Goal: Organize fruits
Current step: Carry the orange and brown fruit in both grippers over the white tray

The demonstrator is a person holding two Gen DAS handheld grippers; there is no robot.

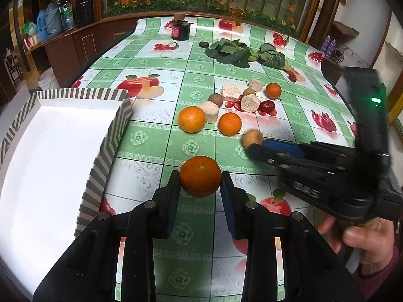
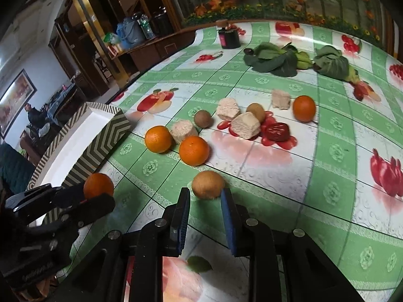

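In the left wrist view, the left gripper (image 1: 200, 178) is pinching a round orange mandarin (image 1: 200, 176) just beside the striped cardboard box (image 1: 105, 156) at the table's left edge, evidently heading for its white inside. In the right wrist view, the right gripper (image 2: 205, 196) is sitting with narrowly parted pads at a fuzzy brown kiwi (image 2: 208, 184); whether they are squeezing it I cannot tell, though it is likely next for the box.

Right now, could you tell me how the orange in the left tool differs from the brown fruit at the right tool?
The orange is bright and smooth, the brown fruit dull and fuzzy. The orange is clamped in the left tool; the brown fruit sits at the right tool's tips. Both are round.
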